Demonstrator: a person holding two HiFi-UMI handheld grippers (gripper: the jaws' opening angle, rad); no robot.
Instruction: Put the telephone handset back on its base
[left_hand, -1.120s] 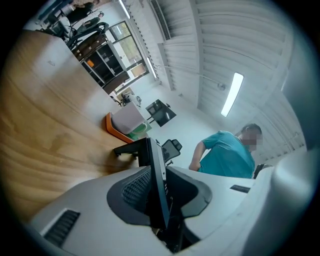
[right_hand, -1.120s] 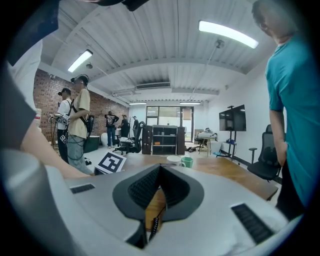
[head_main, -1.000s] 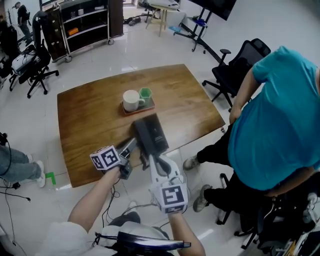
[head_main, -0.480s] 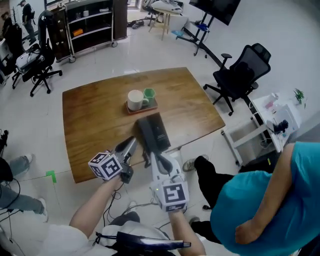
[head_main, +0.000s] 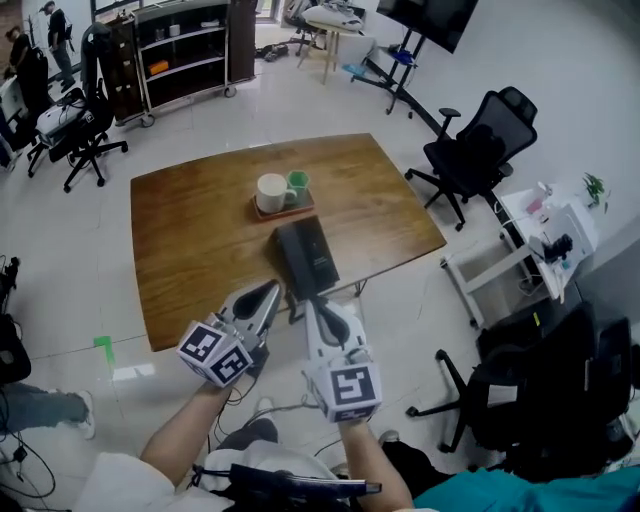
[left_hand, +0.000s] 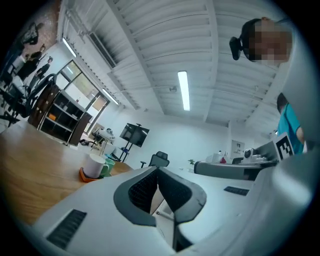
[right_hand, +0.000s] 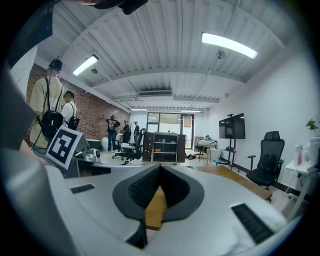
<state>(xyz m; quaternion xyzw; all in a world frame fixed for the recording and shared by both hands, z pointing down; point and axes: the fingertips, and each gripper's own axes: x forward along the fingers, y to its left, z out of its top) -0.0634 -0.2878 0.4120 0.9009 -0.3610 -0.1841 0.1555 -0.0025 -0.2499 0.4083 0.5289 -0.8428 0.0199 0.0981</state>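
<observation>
Telephone (head_main: 306, 256) just beyond left gripper (head_main: 271, 291), right gripper (head_main: 312, 304); jaws together.

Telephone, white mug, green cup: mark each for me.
telephone (head_main: 308, 260), head view, middle of its dark top.
white mug (head_main: 270, 192), head view, its side.
green cup (head_main: 297, 184), head view, its rim.

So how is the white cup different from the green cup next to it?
The white cup is bigger; the green cup is smaller. The white cup stands on the left in the head view, the green cup on the right. Both stand upright on one orange tray.
</observation>
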